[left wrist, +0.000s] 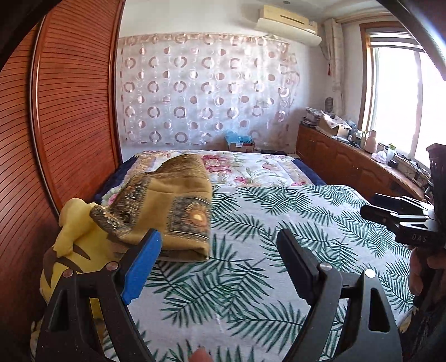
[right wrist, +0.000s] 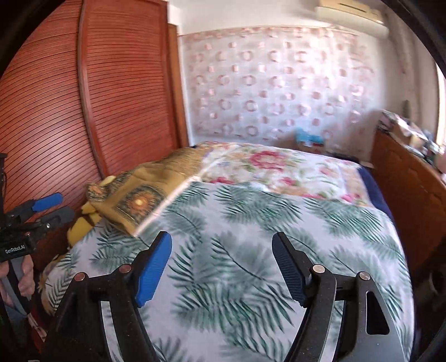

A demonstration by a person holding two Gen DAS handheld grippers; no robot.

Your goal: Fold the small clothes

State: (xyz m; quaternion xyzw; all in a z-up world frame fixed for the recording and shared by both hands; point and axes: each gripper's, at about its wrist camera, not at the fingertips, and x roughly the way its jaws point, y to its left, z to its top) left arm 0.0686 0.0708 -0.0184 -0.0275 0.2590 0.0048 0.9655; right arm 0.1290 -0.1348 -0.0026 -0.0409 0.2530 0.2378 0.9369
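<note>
A: Left gripper (left wrist: 218,267), jaws spread wide, nothing between them, hanging over the palm-leaf sheet (left wrist: 278,236) on the bed

B: Same on the other side: right gripper (right wrist: 221,268), jaws apart and empty, above that same leaf-print sheet. The right wrist view is blurred, so fine detail is lost

A: And the cloth? The folded mustard cloth (left wrist: 178,203) with its patterned border lies on the sheet, just beyond the left gripper's blue fingertip (left wrist: 142,267), not touching it as far as I can tell

B: From the right wrist view that cloth sits well off to the left of the right gripper, at the sheet's far-left edge

A: Tucked against the cloth, on the side away from the sheet's middle, there's a yellow plush toy (left wrist: 75,247), partly under the cloth's corner

B: Beyond the leaf sheet, a floral quilt (left wrist: 251,167) covers the far part of the bed

A: Left of the cloth rises a slatted wooden wardrobe (left wrist: 69,111). Past the quilt, a circle-patterned curtain (left wrist: 206,89) on the wall, air conditioner (left wrist: 290,25) above it

B: Right of the sheet, a low wooden cabinet (left wrist: 348,164), its surface crowded with small items, below a bright window (left wrist: 398,97)
</note>
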